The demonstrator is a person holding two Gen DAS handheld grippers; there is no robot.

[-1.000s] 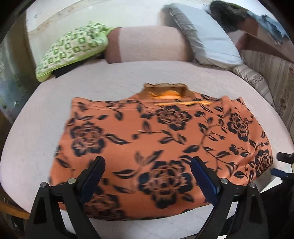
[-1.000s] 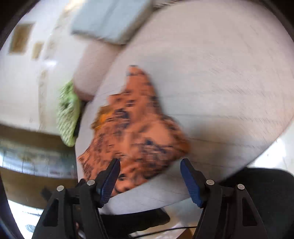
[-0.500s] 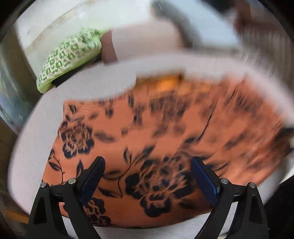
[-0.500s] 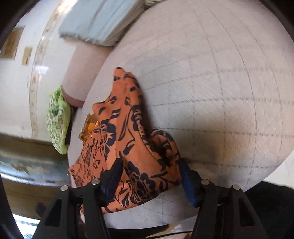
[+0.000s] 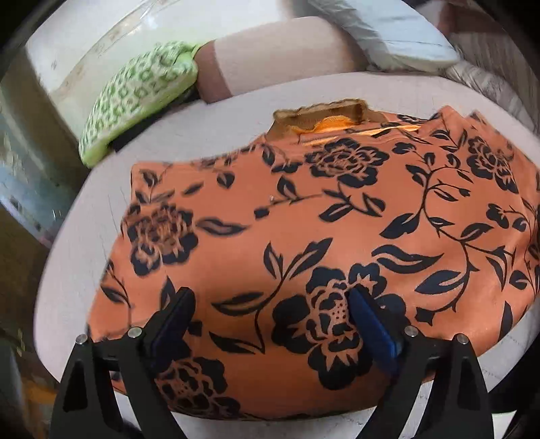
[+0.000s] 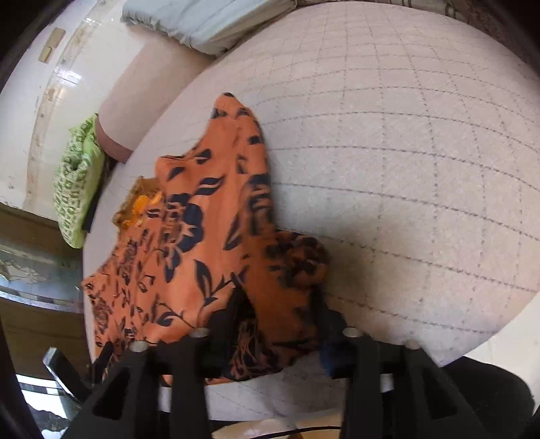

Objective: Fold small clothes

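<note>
Pitched steeply down, the right hand-held gripper (image 6: 275, 332) is closing on the orange floral garment's (image 6: 189, 256) bunched corner, while the left hand-held gripper (image 5: 270, 314) hovers over it, spread apart.

Ahead of the jaws a pale checked bedsheet (image 6: 405, 169) — beyond it a pink bolster (image 5: 283, 54), green-patterned pillow (image 5: 138, 98) left, grey pillow (image 5: 388, 30) right, cream wall (image 5: 67, 44).

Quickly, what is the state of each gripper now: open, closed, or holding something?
Left gripper: open above the orange flowered cloth, gripping nothing.
Right gripper: jaws closing, a bunched corner of the cloth between them; firm grip cannot be told.
</note>
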